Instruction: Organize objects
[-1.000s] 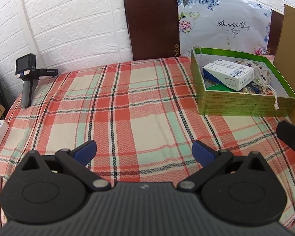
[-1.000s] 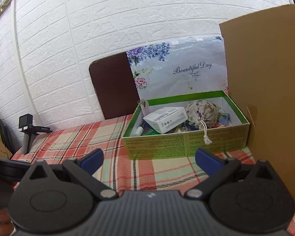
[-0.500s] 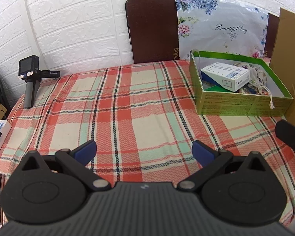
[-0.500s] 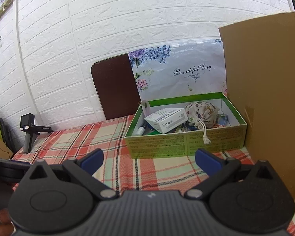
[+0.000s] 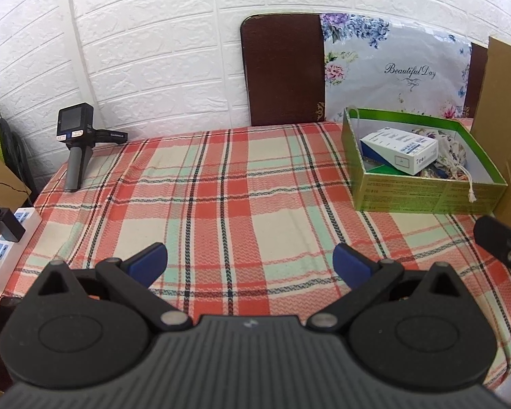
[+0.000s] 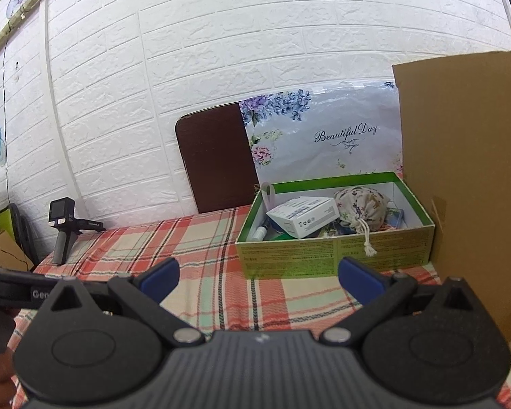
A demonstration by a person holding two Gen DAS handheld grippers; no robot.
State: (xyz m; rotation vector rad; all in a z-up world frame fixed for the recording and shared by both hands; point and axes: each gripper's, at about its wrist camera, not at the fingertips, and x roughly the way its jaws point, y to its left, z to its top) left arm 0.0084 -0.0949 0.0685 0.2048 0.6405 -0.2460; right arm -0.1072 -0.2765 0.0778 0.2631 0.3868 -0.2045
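Two claws hang spread wide and hold nothing. The left claw (image 5: 250, 260) hovers over the near part of the red, green and cream plaid tablecloth (image 5: 221, 191), its blue-padded fingers (image 5: 148, 259) far apart. The right claw (image 6: 257, 274) hovers likewise, aimed toward the green cardboard box (image 6: 334, 255) just beyond it. Neither touches anything, which reads as a resting pose with the sorting likely finished or paused.

On the table, the cloth in front of both claws is bare of loose items. The task's things sit gathered in the green box at the far right corner: a white rectangular carton (image 6: 303, 216) lies tilted across the other contents, and a floral drawstring cloth pouch (image 6: 361, 206) rests beside it, its cord (image 6: 368, 238) hanging over the front wall. A small white tube (image 6: 259, 233) lies in the left end. Piling them in one box keeps the cloth free.

A brown cardboard sheet (image 6: 466, 177) stands upright beside the box on the right. Behind it a dark brown board (image 5: 282, 68) and a floral bag printed "Beautiful Day" (image 5: 395, 68) lean on the white brick wall. At the far left corner a small black camera on a grey handle (image 5: 76, 146) stands upright, facing the table, apparently to record.
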